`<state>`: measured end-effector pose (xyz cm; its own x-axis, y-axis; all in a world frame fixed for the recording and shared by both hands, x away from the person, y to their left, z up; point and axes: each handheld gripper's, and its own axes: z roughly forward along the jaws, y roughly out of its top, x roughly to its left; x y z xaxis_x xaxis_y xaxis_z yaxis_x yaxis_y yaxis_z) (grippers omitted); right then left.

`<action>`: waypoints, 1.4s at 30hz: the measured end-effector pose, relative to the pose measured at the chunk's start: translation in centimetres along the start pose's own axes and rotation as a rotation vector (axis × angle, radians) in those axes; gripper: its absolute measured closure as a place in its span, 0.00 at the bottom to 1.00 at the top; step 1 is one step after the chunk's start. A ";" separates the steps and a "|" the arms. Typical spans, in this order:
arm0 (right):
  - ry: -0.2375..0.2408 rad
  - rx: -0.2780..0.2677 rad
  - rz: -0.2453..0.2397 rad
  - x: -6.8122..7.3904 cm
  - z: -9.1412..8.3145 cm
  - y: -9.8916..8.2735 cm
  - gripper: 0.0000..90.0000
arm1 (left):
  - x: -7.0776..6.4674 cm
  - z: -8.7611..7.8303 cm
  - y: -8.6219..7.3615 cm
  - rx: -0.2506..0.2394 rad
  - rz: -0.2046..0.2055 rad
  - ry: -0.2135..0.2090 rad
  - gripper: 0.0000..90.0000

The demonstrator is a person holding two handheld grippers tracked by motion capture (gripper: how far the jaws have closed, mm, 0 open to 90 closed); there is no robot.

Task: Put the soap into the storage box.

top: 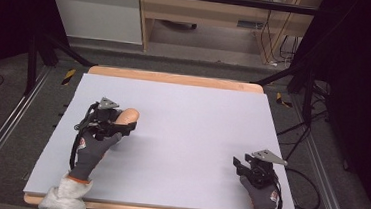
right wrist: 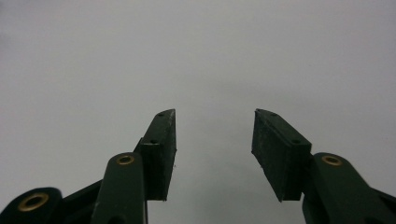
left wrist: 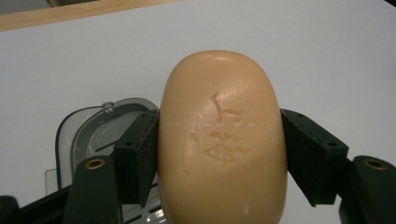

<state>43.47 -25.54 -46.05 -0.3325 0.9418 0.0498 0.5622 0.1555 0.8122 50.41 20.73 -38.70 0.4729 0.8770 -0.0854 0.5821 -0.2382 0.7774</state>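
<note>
Broadly, one pale grey surface (top: 181, 134), wooden-edged. Left gripper (top: 124, 125), left of centre: jaws pinching a tan oval soap bar (left wrist: 222, 140) by its sides, above a clear plastic dish (left wrist: 86, 140). Right gripper (top: 241, 165), near right corner: jaws spread, nothing between.

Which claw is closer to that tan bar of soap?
The left claw: its two pads press on the sides of the soap. The right claw sits open and empty far across the table, near its right edge.
</note>
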 end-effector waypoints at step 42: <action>0.000 0.011 -0.005 0.2 0.3 0.0 0.55 | 4.0 2.0 -2.2 0.044 -0.074 0.092 0.36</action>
<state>43.60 -25.25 -46.17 -0.3353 0.9410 0.0462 0.5690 0.1632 0.8060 52.28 23.91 -41.98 0.3658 0.9270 -0.0824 0.6425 -0.1875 0.7430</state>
